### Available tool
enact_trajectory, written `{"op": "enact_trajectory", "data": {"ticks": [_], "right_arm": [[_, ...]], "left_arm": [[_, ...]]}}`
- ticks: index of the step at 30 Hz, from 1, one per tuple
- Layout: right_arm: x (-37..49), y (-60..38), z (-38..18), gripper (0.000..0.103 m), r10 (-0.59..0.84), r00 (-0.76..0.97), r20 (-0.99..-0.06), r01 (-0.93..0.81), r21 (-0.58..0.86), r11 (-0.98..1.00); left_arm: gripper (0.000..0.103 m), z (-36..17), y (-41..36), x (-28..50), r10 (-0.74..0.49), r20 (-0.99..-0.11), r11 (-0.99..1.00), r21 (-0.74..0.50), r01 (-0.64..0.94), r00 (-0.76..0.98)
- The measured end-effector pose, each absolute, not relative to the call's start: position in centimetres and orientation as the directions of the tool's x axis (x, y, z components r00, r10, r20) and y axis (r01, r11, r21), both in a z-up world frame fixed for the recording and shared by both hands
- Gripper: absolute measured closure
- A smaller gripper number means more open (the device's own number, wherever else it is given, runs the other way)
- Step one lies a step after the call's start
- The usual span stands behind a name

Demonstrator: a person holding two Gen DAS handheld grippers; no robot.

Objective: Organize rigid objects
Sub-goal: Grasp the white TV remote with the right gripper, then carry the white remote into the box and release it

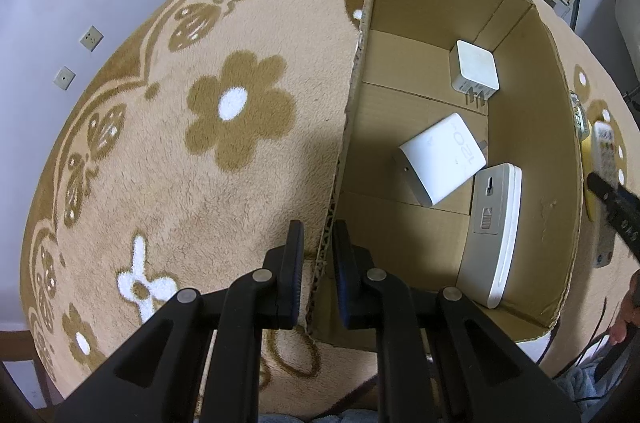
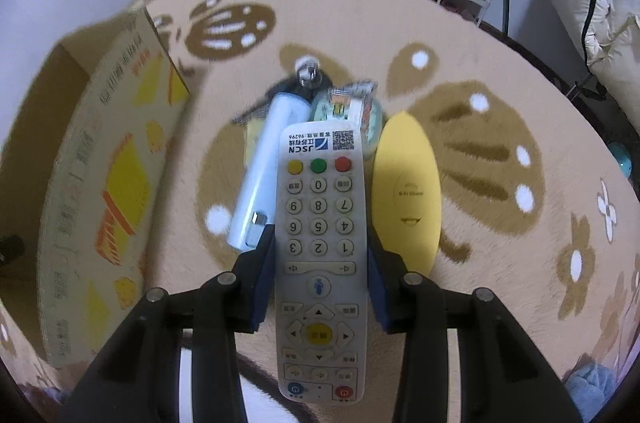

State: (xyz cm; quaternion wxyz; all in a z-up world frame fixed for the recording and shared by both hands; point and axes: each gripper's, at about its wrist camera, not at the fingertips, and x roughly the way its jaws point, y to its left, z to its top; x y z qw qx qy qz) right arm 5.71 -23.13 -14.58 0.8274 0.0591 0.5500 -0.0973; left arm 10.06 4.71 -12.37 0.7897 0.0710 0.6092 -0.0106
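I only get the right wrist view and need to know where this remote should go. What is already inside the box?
Observer: Two white chargers and a flat white device lie on the floor of the cardboard box.
Operator: Is the box being held steady?
Observer: Yes, the left gripper is shut on its near wall.
Operator: Any free floor inside?
Observer: Yes, bare cardboard along the wall that the left gripper holds.
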Motion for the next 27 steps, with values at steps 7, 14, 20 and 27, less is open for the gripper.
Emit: {"op": "enact_trajectory", "data": {"ticks": [7, 14, 20, 27], "right_arm": [[6.5, -21.4, -11.2, 0.059, -0.049, 0.479, -0.876, 0.180, 0.043, 0.983], [7.4, -17.5, -7.1, 0.059, 0.038, 0.606, -0.795, 0.065, 0.097, 0.993], [8.9, -13.6, -5.9, 0.059, 0.132, 0.635, -0.761, -0.027, 0.148, 0.989], [8.7, -10.4, -7.3, 0.059, 0.208, 0.640, -0.739, -0.090, 0.197, 0.976]], "left_arm": [[0.089, -12.4, 4.7, 10.0, 0.067, -0.964, 0.990, 0.096, 0.101, 0.257], [0.089, -12.4, 4.9, 10.1, 0.067, -0.964, 0.990, 0.096, 0.104, 0.256], [0.089, -12.4, 4.7, 10.1, 0.074, -0.963, 0.989, 0.105, 0.109, 0.258], [0.089, -12.4, 4.6, 10.1, 0.077, -0.963, 0.988, 0.108, 0.108, 0.260]]}}
